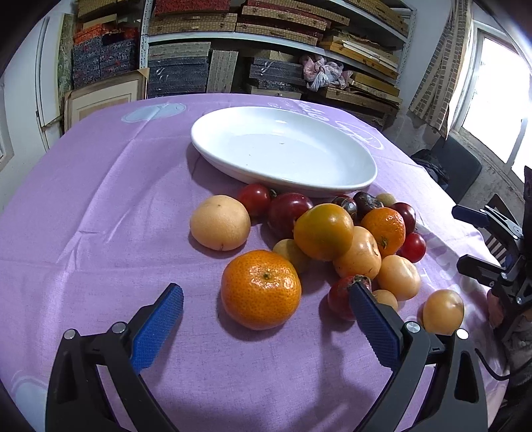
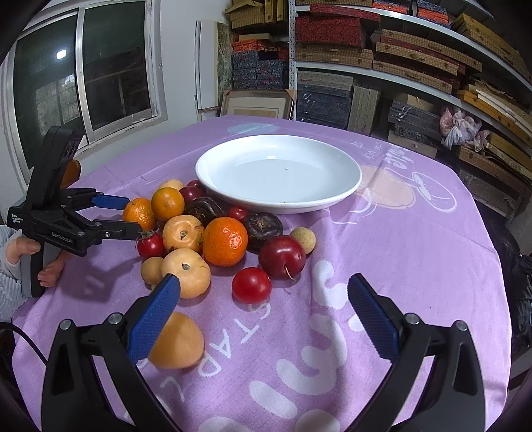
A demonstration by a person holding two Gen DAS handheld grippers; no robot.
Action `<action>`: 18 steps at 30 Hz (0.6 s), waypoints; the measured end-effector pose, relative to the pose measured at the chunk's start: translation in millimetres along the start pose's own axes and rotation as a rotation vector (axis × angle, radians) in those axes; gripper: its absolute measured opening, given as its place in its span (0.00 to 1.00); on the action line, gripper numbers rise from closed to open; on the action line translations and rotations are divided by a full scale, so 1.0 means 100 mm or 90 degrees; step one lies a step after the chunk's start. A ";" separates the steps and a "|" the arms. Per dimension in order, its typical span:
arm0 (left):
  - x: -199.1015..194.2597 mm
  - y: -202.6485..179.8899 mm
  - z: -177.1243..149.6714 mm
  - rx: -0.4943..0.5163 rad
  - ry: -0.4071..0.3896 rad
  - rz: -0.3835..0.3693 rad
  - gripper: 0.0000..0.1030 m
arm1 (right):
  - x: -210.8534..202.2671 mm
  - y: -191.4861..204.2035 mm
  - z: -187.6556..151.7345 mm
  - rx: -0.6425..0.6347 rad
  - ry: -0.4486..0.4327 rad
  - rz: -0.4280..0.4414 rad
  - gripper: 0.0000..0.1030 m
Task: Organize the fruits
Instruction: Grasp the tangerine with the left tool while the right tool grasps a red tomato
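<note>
The left gripper, jaws wide and empty, faces the mandarin lying at 6 o'clock from the empty white plate; probably light, soft-skinned and bruisable, it wants gentle hold across its middle, while the right gripper hangs equally wide.

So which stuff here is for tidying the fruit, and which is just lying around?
For the job:
- plate, nothing on it yet
- fruit pile on the cloth beside the plate
- big orange in front of the left gripper
- right gripper, open like the left

Just lying about:
- boxes on the shelves
- pink rag
- picture frame
- purple cloth
</note>
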State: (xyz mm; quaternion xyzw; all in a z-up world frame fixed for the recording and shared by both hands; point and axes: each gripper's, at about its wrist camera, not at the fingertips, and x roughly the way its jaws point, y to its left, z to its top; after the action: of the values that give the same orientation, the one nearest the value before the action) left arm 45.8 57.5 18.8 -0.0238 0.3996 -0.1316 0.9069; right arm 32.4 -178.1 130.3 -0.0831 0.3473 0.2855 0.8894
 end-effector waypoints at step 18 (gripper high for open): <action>-0.01 -0.20 0.00 0.064 -0.022 -0.022 0.80 | 0.26 -0.02 -0.07 0.006 0.059 0.001 0.59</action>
State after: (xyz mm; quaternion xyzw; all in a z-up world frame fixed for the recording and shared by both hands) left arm 41.3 38.8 22.7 0.0123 0.3762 -0.1670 0.9113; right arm 45.0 -171.1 107.4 -0.0917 0.3897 0.2801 0.8725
